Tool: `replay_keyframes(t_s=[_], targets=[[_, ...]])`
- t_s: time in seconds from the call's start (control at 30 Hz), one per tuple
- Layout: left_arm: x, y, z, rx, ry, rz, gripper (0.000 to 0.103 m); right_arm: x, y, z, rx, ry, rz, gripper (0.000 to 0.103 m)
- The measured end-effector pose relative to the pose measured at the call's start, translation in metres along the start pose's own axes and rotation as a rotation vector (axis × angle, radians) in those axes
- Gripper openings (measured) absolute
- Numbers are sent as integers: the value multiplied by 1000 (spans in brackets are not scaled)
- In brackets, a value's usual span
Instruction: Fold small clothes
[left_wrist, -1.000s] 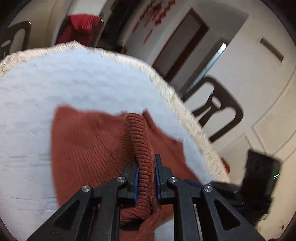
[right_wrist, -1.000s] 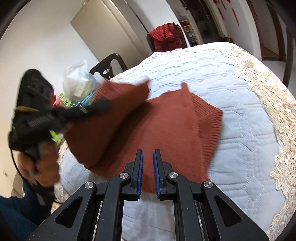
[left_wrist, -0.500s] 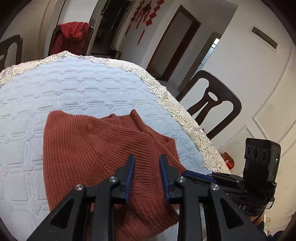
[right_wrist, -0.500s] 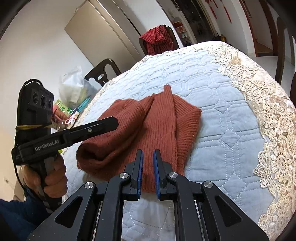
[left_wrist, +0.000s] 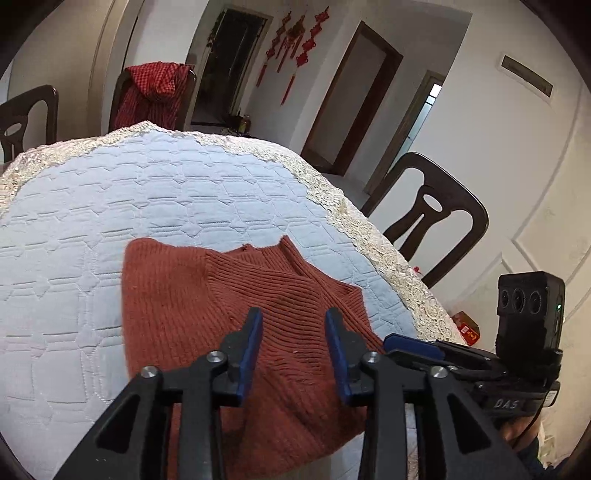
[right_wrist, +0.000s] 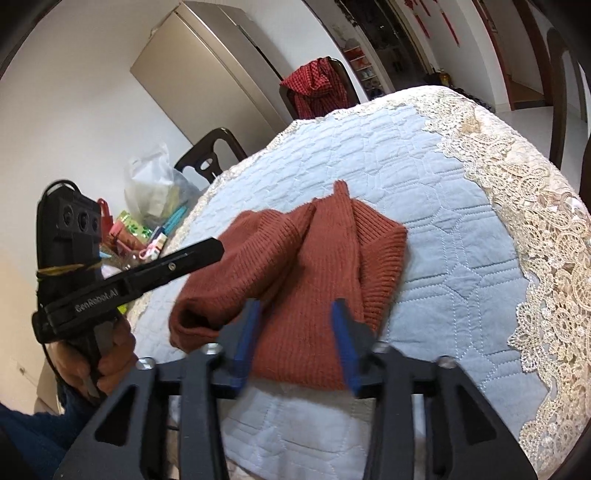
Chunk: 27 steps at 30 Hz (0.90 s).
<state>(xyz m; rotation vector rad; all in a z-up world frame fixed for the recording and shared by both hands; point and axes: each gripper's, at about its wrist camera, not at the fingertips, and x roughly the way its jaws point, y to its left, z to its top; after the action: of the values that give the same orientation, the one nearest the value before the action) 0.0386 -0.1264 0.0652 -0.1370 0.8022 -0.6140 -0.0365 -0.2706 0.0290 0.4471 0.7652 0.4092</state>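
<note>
A rust-red knitted sweater (left_wrist: 221, 317) lies folded on the light blue quilted table cover (left_wrist: 110, 206); it also shows in the right wrist view (right_wrist: 306, 266), with both sleeves laid across the body. My left gripper (left_wrist: 293, 323) is open and empty just above the sweater's near part. My right gripper (right_wrist: 295, 317) is open and empty above the sweater's near edge. The left gripper also shows in the right wrist view (right_wrist: 177, 262), at the sweater's left side. The right gripper also shows in the left wrist view (left_wrist: 413, 341), at the sweater's right edge.
The table cover has a cream lace border (right_wrist: 546, 236). Dark wooden chairs (left_wrist: 432, 218) stand around the table; one carries a red checked cloth (left_wrist: 151, 92). A plastic bag and colourful small items (right_wrist: 147, 206) lie at the table's left side.
My left gripper let go of the sweater sleeve, which now lies folded across the body, and opened wider. My right gripper has opened. The sweater settled flat.
</note>
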Motion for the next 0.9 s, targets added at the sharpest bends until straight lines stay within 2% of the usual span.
replay_keyframes(t_s=[0.2, 0.33, 0.47, 0.57, 0.67, 0.77, 0.9], targets=[[-9, 21, -6, -2, -37, 81, 39, 9, 8, 7, 15, 14, 47, 44], [-11, 45, -15, -39, -33, 130, 39, 21, 5, 13, 71, 41, 86, 49], [-12, 61, -26, -60, -30, 161, 39, 37, -3, 19, 144, 74, 109, 50], [-12, 65, -33, -72, -21, 149, 41, 47, -10, 21, 200, 102, 102, 50], [-12, 64, -35, -66, -24, 141, 42, 51, -15, 21, 259, 128, 140, 50], [-12, 61, -36, -51, -29, 134, 45, 50, -14, 22, 264, 131, 150, 50], [-8, 63, -38, -54, -27, 126, 47, 59, -11, 22, 246, 184, 120, 50]])
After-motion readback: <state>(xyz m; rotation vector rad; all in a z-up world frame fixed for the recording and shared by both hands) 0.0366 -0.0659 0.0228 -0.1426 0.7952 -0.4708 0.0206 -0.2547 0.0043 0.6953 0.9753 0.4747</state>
